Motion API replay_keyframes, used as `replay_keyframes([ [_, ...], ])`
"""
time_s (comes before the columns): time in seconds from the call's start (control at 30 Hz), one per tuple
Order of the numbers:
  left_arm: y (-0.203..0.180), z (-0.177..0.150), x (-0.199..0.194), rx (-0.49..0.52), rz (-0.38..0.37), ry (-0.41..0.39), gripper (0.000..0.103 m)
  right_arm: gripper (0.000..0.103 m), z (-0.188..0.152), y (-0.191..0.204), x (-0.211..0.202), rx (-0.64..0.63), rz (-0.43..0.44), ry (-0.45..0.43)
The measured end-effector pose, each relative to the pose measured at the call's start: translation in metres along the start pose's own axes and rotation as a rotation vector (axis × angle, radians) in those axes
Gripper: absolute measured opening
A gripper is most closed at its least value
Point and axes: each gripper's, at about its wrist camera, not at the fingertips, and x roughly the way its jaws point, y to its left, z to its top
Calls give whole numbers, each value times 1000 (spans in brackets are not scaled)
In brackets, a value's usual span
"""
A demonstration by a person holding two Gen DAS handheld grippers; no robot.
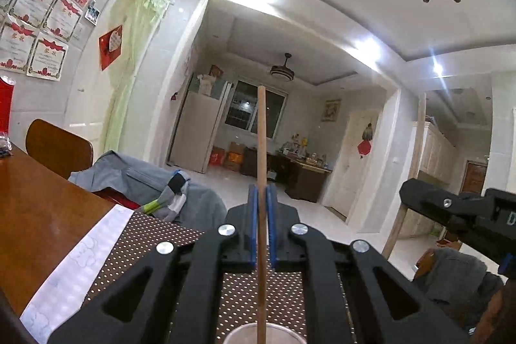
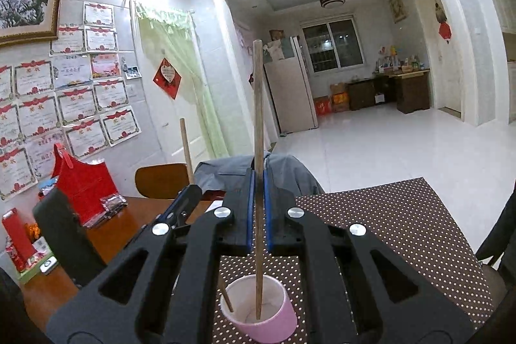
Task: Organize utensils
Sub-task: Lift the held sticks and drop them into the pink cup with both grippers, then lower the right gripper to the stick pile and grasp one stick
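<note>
- Nearest the lens in the right wrist view stands a pink cup [image 2: 259,308], open mouth up, on a brown dotted mat [image 2: 403,231].
- The right gripper [image 2: 258,182], directly above the cup, is clenched on a wooden chopstick [image 2: 257,150]; its long axis is upright and its lower end is inside the cup.
- The left gripper [image 1: 264,199] is clenched on a second chopstick [image 1: 262,150], also upright, with its lower end dipping toward the cup's rim [image 1: 245,331].
- In the right wrist view this second stick leans against the cup's left inner wall.
- The mat lies on a wooden table [image 2: 135,224]; left of the cup sit red boxes [image 2: 85,182].
- Beyond the cup is a chair draped in grey cloth [image 2: 283,170], then a white tiled floor [image 2: 387,134], a fridge [image 2: 290,92] and a window [image 2: 332,44].
</note>
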Motion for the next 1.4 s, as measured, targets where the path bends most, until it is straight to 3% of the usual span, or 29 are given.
replay_keyframes([
  [0.43,-3,-26,1,78,-14,123,7,6,-39,-8,22,8,-12,92],
  [0.5,-2,-26,-1,74,-22,144,22,6,-43,-9,20,13,-16,102],
  [0.67,-6,-24,-9,117,-13,175,25,6,-50,-12,18,23,-27,130],
  [0.97,-15,-8,-39,185,35,173,50,7,-54,-10,11,44,-39,168],
  [1.13,-17,1,-58,210,66,159,53,8,-56,-7,5,52,-59,186],
  [1.23,-18,7,-70,213,72,156,54,27,-56,-3,-3,45,-76,185],
  [1.3,-18,10,-79,220,78,157,55,49,-55,0,-9,39,-85,176],
  [1.4,-18,14,-93,232,90,158,57,49,-55,4,-20,29,-88,167],
])
